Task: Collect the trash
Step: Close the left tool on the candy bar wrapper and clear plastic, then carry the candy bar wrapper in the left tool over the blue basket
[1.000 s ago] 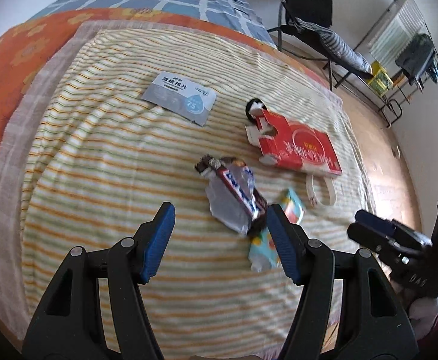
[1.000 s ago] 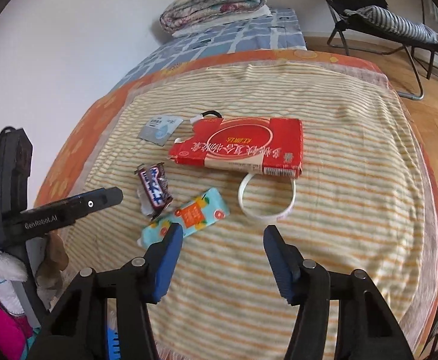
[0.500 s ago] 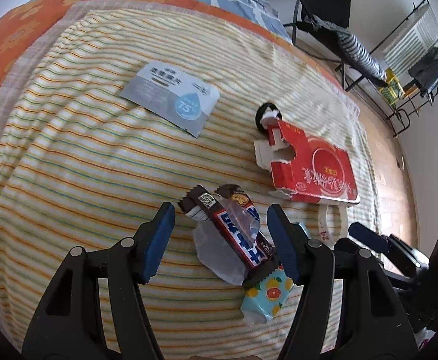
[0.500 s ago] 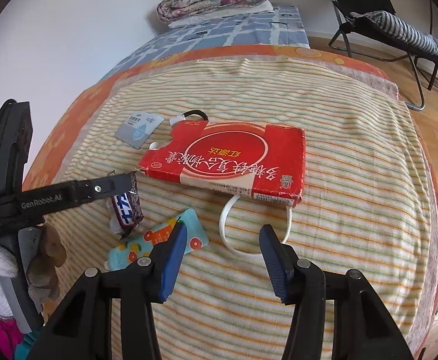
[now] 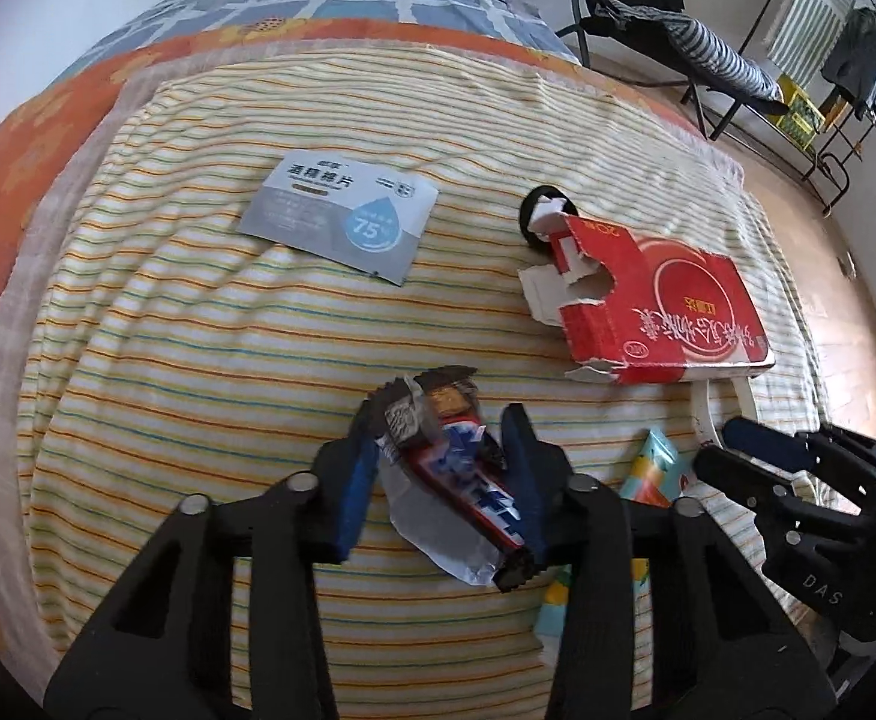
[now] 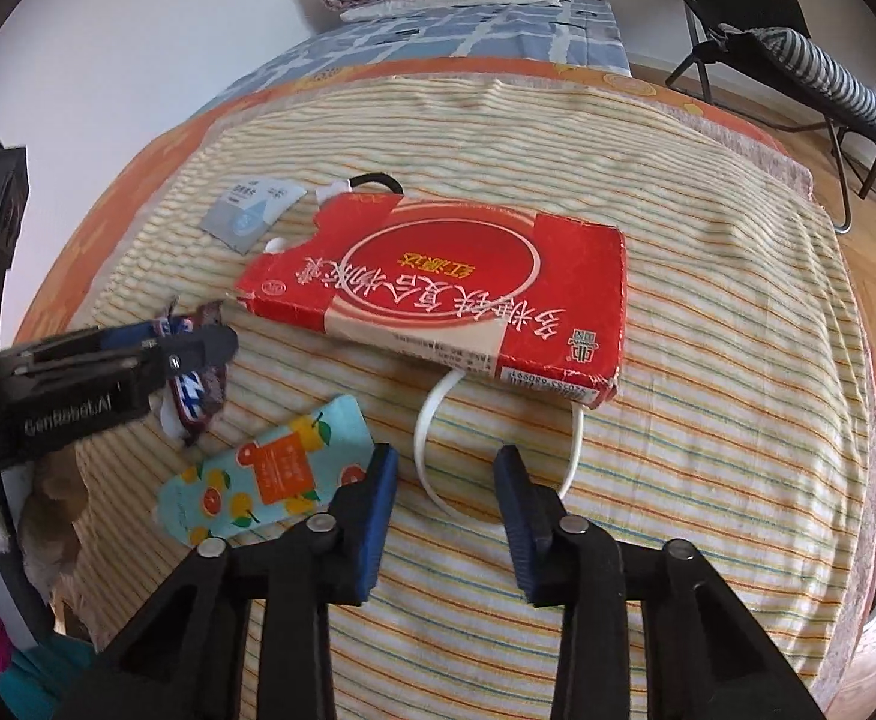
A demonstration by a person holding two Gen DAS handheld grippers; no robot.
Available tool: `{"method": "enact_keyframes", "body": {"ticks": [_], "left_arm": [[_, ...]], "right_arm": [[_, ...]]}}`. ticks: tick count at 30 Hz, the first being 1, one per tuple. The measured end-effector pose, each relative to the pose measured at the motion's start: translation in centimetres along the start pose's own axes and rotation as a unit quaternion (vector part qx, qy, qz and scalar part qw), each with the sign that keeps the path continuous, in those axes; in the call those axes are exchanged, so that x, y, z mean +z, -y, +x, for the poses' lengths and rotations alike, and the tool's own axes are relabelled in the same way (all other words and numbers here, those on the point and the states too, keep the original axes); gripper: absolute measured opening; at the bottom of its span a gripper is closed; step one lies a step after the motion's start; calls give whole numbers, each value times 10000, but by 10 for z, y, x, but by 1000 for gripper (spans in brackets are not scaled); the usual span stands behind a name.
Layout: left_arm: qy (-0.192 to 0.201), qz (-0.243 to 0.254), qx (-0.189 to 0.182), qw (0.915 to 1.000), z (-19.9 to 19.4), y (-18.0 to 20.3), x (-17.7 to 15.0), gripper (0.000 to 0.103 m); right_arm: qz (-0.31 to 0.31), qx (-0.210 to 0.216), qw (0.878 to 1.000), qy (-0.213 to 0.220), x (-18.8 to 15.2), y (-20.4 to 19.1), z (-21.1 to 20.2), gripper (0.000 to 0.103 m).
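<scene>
Both grippers have dropped closer to the striped blanket (image 5: 198,360) since a second ago, and the litter now fills more of each view. Largest of the trash is the torn red carton (image 6: 450,300), lying flat in the middle of the bed, its near edge resting over a white plastic ring (image 6: 432,420). Farther back lies the grey wipe sachet (image 5: 342,219), well apart from the rest. Nearer the bed's edge sits the fruit-print pouch (image 6: 264,474), just beside the candy bar wrapper (image 5: 456,480).

Left gripper (image 5: 438,474) has the wrapper between its blue pads, and its jaws are closing; the pads look close against the crumpled foil on both sides, though whether they press firmly yet I cannot tell. Right gripper (image 6: 444,498) straddles the near arc of the ring, its jaws also closing, with gaps visible on both sides, so nothing is gripped there.

Judging by this, the pick-up step is in hand for two items at once. Next each hand likely needs to finish squeezing, then lift; the ring must slide free from under the carton without dragging it
</scene>
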State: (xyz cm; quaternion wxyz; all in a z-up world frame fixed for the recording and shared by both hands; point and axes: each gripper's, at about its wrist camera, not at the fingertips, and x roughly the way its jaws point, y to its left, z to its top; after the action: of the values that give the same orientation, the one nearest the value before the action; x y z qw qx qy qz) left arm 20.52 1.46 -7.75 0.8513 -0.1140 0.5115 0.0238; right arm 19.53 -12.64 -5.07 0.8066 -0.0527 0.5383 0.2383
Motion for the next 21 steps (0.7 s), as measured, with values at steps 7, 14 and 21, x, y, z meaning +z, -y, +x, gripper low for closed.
{"method": "enact_keyframes", "body": {"ticks": [7,14,21], "left_arm": [[3,-154,-94,9998,-5,-11,0,24],[29,-119,-108,9999,-13,-14,-2,16],[123,-121,-144,9997,-25,-19,-1,16]], "right_arm": [[-162,-47,9998,-88,-8,-4,-3,12],[-362,-37,9992,-190,-15,-10,-7,4],[-134,426,9988,-218,-22,-7,-17,0]]}}
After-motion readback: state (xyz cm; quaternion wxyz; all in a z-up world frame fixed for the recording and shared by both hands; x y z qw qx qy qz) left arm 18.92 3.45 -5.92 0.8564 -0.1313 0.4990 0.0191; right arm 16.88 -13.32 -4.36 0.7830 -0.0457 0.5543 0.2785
